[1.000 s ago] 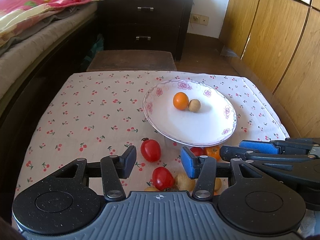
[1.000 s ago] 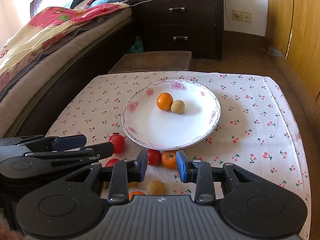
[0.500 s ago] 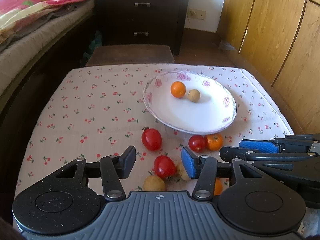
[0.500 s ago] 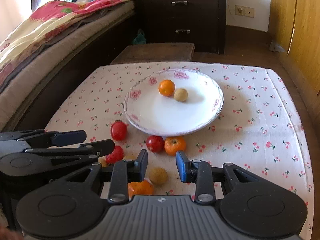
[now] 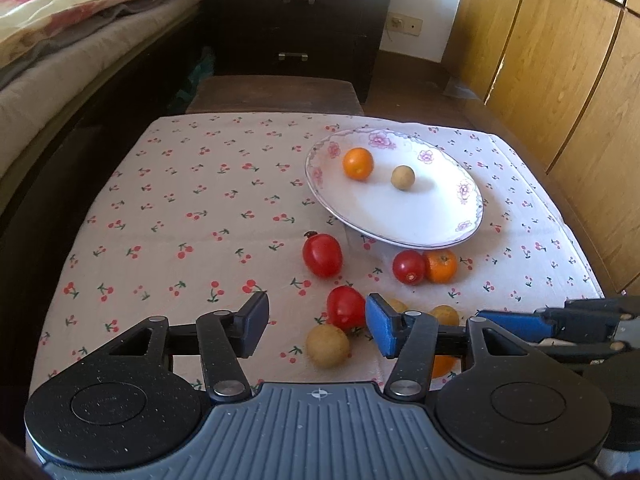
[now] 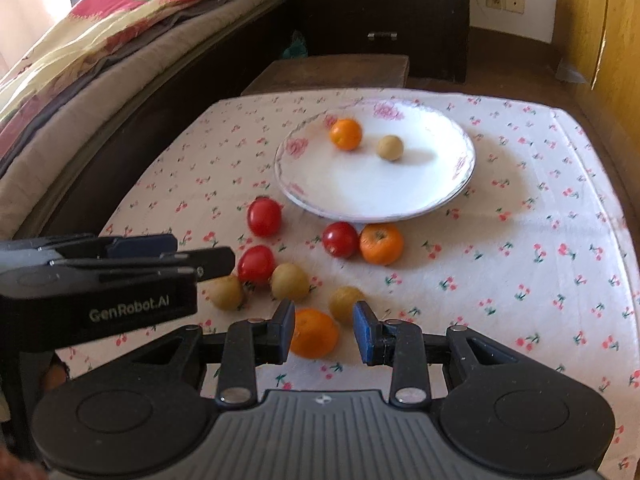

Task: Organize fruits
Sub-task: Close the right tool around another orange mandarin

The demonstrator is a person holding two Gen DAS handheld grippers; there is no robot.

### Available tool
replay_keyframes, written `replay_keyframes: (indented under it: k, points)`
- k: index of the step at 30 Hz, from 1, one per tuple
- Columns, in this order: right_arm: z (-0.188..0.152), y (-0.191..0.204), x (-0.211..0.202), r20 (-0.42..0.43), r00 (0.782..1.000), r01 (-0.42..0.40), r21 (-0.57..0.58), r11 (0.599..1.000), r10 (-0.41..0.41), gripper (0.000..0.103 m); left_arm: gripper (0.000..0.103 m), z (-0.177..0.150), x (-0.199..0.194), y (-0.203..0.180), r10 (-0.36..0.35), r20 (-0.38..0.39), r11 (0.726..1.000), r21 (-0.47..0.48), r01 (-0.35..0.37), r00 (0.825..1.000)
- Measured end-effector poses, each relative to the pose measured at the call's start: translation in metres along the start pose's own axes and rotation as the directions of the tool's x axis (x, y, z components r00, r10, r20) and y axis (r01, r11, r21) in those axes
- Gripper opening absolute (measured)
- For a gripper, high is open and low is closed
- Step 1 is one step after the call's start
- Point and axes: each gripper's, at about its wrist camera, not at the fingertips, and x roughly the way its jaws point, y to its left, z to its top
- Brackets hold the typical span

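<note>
A white floral plate [image 5: 420,220] [image 6: 360,196] holds an orange [image 5: 358,163] [image 6: 346,133] and a tan round fruit [image 5: 402,177] [image 6: 390,147]. On the cherry-print cloth lie red tomatoes [image 5: 322,255] [image 6: 264,216], oranges [image 5: 440,266] [image 6: 381,243] and tan fruits [image 5: 327,346] [image 6: 290,281]. My left gripper [image 5: 316,322] is open and empty above a tomato [image 5: 345,307] and a tan fruit. My right gripper [image 6: 323,332] is open with an orange [image 6: 314,333] between its jaws, not clamped.
The low table's cloth [image 5: 180,208] ends close on all sides. A bed [image 5: 60,52] runs along the left, a dark dresser [image 5: 300,24] and a wooden stool [image 5: 276,94] stand behind, and wooden wardrobe doors [image 5: 560,60] line the right.
Both grippers have pulled back and up from the plate, so more loose fruit shows in front. The right gripper's jaws have opened wider around the near orange.
</note>
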Motion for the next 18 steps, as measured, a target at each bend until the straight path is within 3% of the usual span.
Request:
replay_keyframes:
  k: [18]
  points:
    - [-0.006, 0.012, 0.018, -0.053, 0.999, 0.004, -0.042, 0.999, -0.006, 0.034, 0.062, -0.008, 0.015, 0.003, -0.006, -0.07, 1.0, 0.004, 0.006, 0.998]
